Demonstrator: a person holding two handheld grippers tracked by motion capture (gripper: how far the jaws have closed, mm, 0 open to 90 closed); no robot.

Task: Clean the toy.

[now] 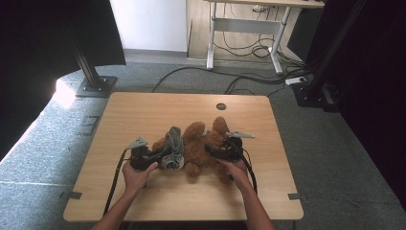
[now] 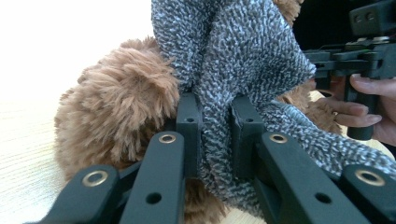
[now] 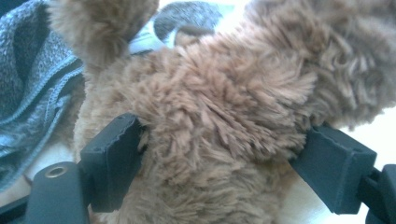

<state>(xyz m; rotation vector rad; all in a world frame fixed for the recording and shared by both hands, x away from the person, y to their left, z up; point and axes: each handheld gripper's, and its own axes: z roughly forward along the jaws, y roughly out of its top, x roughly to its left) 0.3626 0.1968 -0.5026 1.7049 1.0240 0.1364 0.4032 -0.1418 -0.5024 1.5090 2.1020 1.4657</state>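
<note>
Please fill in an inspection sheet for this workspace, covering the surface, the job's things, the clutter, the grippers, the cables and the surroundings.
Surface: light wooden table with a round grommet hole near the far edge.
Job's things: brown teddy bear lying mid-table; grey knitted garment over its left part.
Clutter: nothing seen.
Grippers: left gripper shut on the garment; right gripper has wide jaws either side of the bear's plush, and whether the pads press on it cannot be told.
Cables: one trails from each gripper toward the near edge; floor cables run beyond the table.
Surroundings: grey carpet, another desk's frame, dark curtains at both sides.
</note>
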